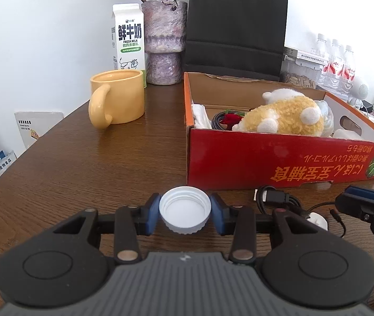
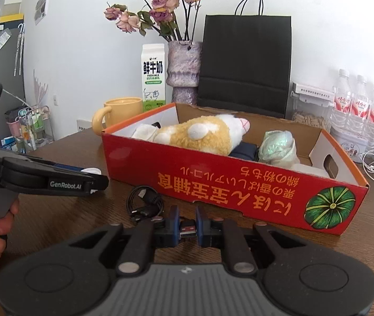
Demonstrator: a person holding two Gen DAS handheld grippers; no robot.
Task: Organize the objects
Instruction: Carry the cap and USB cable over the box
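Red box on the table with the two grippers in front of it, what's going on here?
A person is tidying loose items with two handheld grippers. The left gripper is shut on a white bottle cap. The right gripper is shut on a small black plug, beside a coiled black cable lying on the wooden table. The red cardboard box right behind already holds a plush toy and other bits.

**Your table and its load**

You work on a dark wooden table [image 1: 81, 163]. On it stand a red box [image 1: 279, 160], a yellow mug [image 1: 119, 97], a milk carton [image 1: 128, 36], a vase [image 1: 163, 44] and a black bag [image 1: 235, 23]. A coiled black cable [image 2: 144, 205] lies just before the box; water bottles [image 2: 358, 110] stand far right.
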